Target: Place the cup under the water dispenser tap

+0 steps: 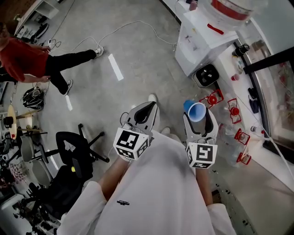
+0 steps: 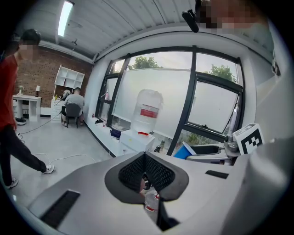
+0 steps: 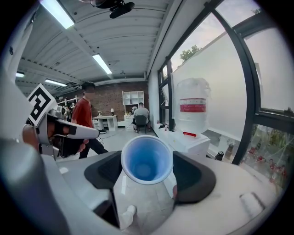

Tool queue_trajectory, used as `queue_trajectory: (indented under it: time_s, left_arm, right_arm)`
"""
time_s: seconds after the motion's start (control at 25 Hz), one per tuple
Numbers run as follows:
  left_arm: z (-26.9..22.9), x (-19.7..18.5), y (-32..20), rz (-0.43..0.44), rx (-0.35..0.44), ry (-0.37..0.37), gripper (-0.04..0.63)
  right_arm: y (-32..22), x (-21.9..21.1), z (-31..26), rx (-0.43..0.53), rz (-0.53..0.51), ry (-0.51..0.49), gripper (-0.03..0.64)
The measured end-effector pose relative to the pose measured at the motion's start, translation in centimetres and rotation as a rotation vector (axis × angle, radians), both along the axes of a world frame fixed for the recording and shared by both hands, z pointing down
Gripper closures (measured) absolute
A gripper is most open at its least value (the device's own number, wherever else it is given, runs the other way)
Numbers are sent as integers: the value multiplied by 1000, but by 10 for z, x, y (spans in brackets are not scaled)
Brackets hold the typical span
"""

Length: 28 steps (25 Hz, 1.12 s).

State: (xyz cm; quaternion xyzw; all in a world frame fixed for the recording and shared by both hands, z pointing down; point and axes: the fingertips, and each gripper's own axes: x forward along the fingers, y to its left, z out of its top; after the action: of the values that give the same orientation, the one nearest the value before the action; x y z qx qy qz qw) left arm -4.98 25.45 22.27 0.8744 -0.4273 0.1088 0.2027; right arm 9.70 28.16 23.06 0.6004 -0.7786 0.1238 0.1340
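A blue paper cup (image 1: pixel 196 111) lies mouth-first between the jaws of my right gripper (image 1: pixel 198 114), which is shut on it. In the right gripper view the cup (image 3: pixel 147 160) fills the gap between the black pads, its open mouth toward the camera. The white water dispenser (image 1: pixel 204 39) with its clear bottle (image 1: pixel 229 8) stands ahead by the window, well beyond the cup. It also shows small in the right gripper view as the dispenser (image 3: pixel 190 140). My left gripper (image 1: pixel 148 109) is beside the right one, shut on nothing, its pads (image 2: pixel 154 170) meeting.
A person in a red top (image 1: pixel 25 59) stands on the floor at the left. A black office chair (image 1: pixel 73 149) is at my near left. Cables (image 1: pixel 131 27) run over the floor. Plastic bottles with red caps (image 1: pixel 234 112) line the window counter (image 1: pixel 271 156) at the right.
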Motion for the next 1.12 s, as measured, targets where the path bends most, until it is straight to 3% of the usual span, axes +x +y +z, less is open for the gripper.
queue_trajectory:
  time_s: [0.72, 1.12]
  left_arm:
    - [-4, -15, -218, 93, -19, 18, 588]
    - [8, 9, -273, 126, -52, -4, 588]
  right_arm:
    - [-213, -11, -4, -30, 90, 26, 261]
    - [-271, 1, 3, -40, 57, 39, 261]
